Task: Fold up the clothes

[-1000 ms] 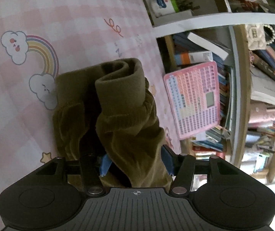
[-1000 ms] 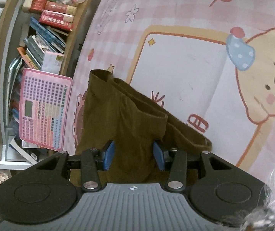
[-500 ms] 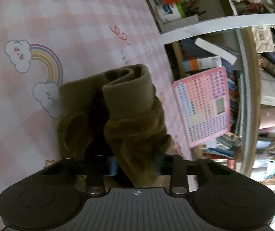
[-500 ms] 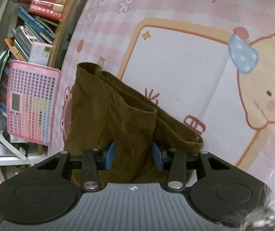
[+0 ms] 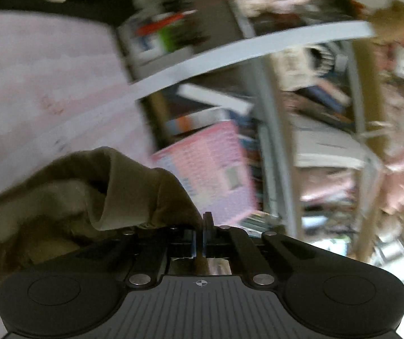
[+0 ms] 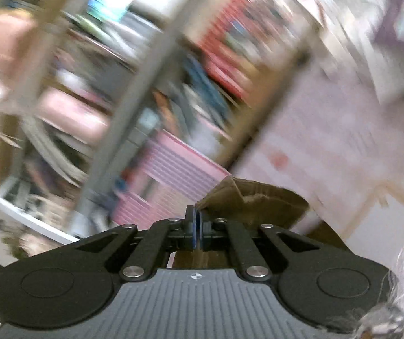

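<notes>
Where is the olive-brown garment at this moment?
The olive-brown garment sits lower left in the left wrist view, pinched by the left claw; the right claw grips another edge, over the pink mat.

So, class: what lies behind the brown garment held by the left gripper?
Behind the brown garment a pink gridded board leans on blurred bookshelves. The pink mat lies left. The cloth hides the board's lower corner.

The right gripper [image 6: 196, 226] has its blue-padded fingers [image 6: 191, 227] pressed together on a fold of the brown garment [image 6: 255, 204], which bunches just right of them; behind, heavily blurred, a pink board [image 6: 170, 180] leans against a bookshelf [image 6: 151, 65]; a pink patterned mat [image 6: 329, 141] spreads rightward.
</notes>
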A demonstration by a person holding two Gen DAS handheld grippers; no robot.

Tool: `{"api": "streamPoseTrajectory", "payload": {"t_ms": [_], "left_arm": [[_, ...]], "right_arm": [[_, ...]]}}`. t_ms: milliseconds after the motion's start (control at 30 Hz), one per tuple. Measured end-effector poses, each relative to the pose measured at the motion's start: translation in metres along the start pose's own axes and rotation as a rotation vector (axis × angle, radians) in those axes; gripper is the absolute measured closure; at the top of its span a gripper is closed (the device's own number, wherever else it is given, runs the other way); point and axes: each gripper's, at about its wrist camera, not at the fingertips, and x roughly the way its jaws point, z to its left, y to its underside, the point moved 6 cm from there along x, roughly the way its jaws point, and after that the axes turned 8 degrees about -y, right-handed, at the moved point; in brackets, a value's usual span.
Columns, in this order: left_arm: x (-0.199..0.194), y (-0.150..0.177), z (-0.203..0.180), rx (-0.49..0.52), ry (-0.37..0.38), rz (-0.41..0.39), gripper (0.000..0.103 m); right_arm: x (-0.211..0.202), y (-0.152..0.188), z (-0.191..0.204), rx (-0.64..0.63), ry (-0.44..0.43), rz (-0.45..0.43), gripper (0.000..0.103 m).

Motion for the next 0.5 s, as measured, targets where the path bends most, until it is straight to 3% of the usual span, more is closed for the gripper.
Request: {"api": "streamPoseTrajectory", "payload": {"t_ms": [100, 300, 400, 500], "left_arm": [[-0.015, 0.007, 0.033, -0.014, -0.054, 0.043, 0.101], [-0.018, 0.044, 0.121, -0.117, -0.286, 0.131, 0.101], [-0.018, 0.047, 0.126, -0.099, -0.290, 0.140, 0.100], [-0.018, 0.042, 0.124, -0.083, -0.280, 0.150, 0.086]], "right_arm": [[-0.032, -0.004, 0.022, -0.073, -0.025, -0.054, 0.101], [-0.032, 0.080, -0.083, 0.100, 0.251, 0.122, 0.101], [-0.029, 0.095, -0.108, 0.161, 0.288, 0.126, 0.101], [-0.029, 0.095, -0.107, 0.142, 0.303, 0.116, 0.099]]}}
